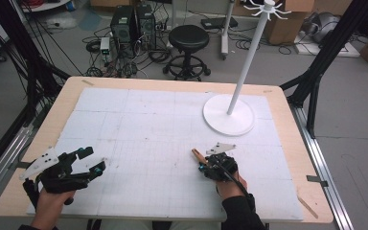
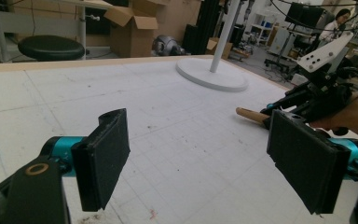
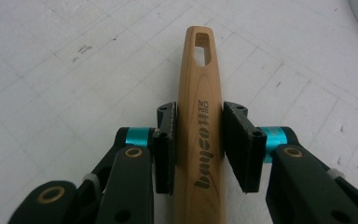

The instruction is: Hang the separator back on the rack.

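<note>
right gripper point(image 3: 198, 149) jaws closed on light wooden handle with slotted end point(image 3: 199, 116), pads pressing both sides; handle lying on white gridded mat point(image 3: 51, 70), unlifted. left gripper point(image 2: 200, 154) jaws wide, empty. grasp done, carrying left.

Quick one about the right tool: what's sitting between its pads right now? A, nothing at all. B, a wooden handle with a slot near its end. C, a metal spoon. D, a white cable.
B: in the right gripper view the right tool has its pads closed against a wooden handle with a printed logo and an oblong slot near its far end.
</note>
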